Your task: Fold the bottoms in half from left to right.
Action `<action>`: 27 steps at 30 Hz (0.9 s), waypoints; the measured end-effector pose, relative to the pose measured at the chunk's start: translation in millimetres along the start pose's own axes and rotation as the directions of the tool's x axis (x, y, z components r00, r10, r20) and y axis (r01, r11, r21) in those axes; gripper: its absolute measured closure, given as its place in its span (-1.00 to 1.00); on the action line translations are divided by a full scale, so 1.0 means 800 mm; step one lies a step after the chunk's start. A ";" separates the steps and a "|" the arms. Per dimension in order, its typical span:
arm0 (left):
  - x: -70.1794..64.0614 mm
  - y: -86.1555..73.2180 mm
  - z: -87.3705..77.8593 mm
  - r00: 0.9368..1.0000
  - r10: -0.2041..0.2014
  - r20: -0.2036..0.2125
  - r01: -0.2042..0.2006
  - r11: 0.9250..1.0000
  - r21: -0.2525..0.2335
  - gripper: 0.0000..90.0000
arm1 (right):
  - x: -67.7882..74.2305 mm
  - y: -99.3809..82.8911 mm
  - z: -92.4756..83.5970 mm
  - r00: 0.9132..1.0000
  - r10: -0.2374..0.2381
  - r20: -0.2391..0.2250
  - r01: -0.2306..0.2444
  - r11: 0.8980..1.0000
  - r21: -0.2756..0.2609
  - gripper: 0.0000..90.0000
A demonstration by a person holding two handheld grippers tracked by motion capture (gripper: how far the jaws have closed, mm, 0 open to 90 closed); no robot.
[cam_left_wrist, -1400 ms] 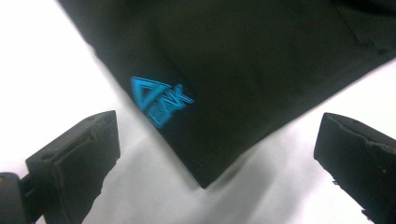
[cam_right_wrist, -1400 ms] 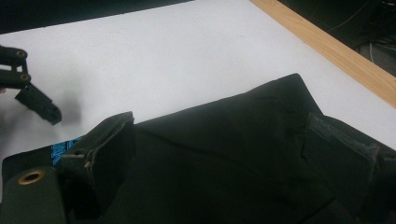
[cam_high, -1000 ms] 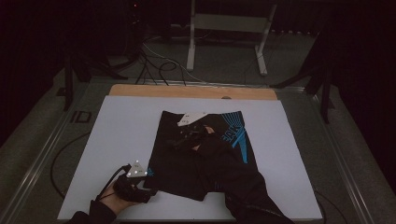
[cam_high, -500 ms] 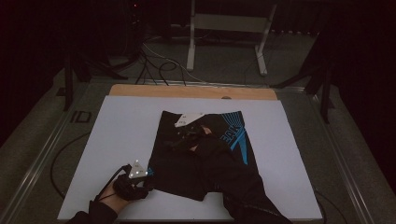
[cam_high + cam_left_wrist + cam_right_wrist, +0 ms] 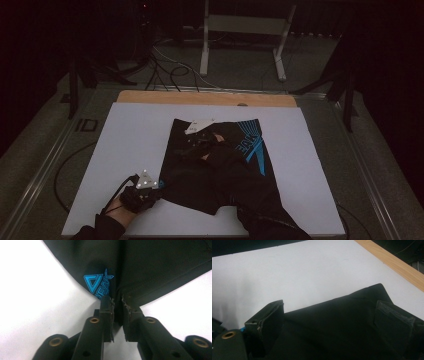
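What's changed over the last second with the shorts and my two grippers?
The left gripper has just been closing and now pinches the near-left corner of the black shorts, by the blue logo. The right gripper, jaws wide over the fabric, and the shorts on the white board look unmoved.

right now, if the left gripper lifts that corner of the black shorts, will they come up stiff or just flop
Probably flop. The black shorts lie flat and creased on the white table, so the fabric looks thin and limp. The left gripper, whose jaws have just been closing, pinches only a hem corner, so the rest would likely trail and drag. Probably light, and the thin hem might slip from the pads.
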State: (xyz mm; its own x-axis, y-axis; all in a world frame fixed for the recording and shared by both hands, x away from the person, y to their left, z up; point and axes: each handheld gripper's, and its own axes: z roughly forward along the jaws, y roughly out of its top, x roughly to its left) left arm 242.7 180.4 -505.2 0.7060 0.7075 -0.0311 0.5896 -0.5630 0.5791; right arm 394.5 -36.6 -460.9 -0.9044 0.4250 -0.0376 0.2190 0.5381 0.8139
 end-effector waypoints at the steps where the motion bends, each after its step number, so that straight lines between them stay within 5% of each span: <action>1: -0.001 0.001 0.000 1.000 0.004 -0.007 -0.004 1.000 0.000 0.85 | -0.002 0.002 0.002 1.000 0.000 0.003 0.000 1.000 -0.002 -0.78; 19: -0.009 0.003 -0.006 1.000 0.022 -0.011 -0.022 1.000 -0.008 0.88 | -0.009 0.010 0.037 1.000 0.025 0.005 -0.025 1.000 0.013 -0.76; 27: -0.008 0.003 -0.007 1.000 0.018 -0.012 -0.018 1.000 -0.015 0.88 | -0.018 0.018 0.059 0.998 0.040 0.055 -0.042 0.999 0.035 -0.73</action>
State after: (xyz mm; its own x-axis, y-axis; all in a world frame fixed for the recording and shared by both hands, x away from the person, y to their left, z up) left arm 237.5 176.9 -499.2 0.7115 0.7026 -0.0110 0.5712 -0.5692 0.5914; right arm 428.0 -0.4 -475.9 -0.8737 0.4851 -0.0369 0.2690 0.5449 0.7942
